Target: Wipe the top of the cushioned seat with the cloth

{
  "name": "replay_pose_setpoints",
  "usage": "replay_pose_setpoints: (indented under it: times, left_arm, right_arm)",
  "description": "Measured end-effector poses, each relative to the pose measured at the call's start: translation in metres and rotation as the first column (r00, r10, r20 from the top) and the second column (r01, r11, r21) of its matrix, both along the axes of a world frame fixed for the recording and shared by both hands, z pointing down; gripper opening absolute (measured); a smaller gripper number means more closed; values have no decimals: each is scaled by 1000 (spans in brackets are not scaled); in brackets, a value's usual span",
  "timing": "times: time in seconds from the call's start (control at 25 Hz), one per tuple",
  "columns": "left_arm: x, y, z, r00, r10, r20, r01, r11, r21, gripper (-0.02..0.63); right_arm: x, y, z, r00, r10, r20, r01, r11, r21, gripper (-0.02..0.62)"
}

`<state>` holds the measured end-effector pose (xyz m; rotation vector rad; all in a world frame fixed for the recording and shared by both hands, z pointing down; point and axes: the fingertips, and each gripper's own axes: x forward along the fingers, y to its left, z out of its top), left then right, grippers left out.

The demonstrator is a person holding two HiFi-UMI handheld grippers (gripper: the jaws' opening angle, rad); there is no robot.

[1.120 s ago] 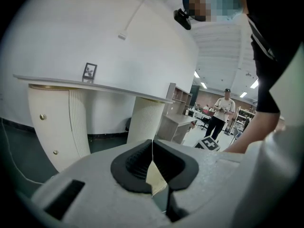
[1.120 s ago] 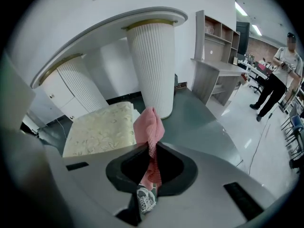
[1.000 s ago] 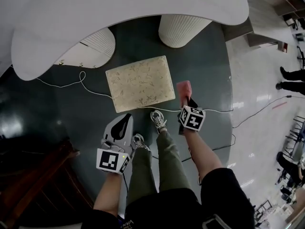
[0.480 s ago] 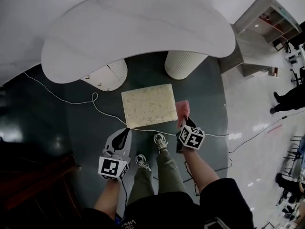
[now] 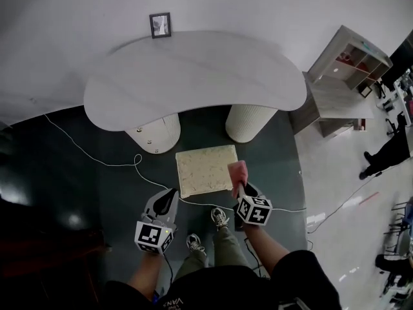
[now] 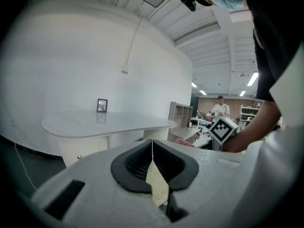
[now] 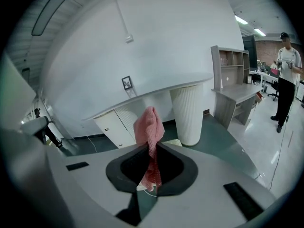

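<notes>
On the dark floor in front of me, just short of the curved table [image 5: 193, 76]: the seat [image 5: 203, 170], pale and square, top bare.

Right arm reaches forward and down, forearm bare. The right gripper [image 5: 241, 187] points at the seat's right edge. Its jaws are clenched on the pink cloth [image 5: 238, 172], which bunches up past the tips. From the head view the cloth overlaps the seat's right edge; I cannot tell whether it touches.

Left arm is lower and closer to my body. The left gripper [image 5: 170, 194] points forward, near the seat's near-left corner but apart from it. Its jaws are pressed together with nothing between them.

A white cable [image 5: 103, 163] trails across the floor past the seat's near edge. My shoes [image 5: 220, 217] stand just behind it.
</notes>
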<state>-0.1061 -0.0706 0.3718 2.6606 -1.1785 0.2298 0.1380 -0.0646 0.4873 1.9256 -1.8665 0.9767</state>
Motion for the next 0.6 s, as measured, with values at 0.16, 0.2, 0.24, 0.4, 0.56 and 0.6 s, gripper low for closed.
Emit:
replay_pose_setpoints:
  times: [0.16, 0.2, 0.24, 0.4, 0.56, 0.6]
  left_arm:
    - [-23, 9, -18, 1000, 7, 12, -7, 1000, 24, 20]
    - [-28, 10, -22, 1000, 5, 15, -6, 1000, 27, 20]
    - [-33, 12, -27, 1000, 2, 16, -2, 1000, 31, 20]
    - [-44, 15, -42, 1000, 8, 27, -9, 998, 54, 20]
    - [-46, 17, -58, 998, 39, 51, -44, 994, 99, 20]
    - [-45, 18, -62, 997, 45, 54, -51, 993, 106, 20]
  right_arm:
    - [-18, 11, -34, 1000, -10, 16, 9, 999, 50, 35]
    - [-22, 13, -42, 1000, -12, 19, 11, 998, 64, 35]
    - [-24, 16, -50, 1000, -14, 22, 12, 997, 79, 35]
    - [-34, 23, -80, 999, -29, 19, 26, 991, 134, 35]
    - [-44, 33, -102, 998, -34, 46, 26, 983, 181, 35]
    - [-45, 37, -105, 998, -33, 61, 21, 982, 188, 35]
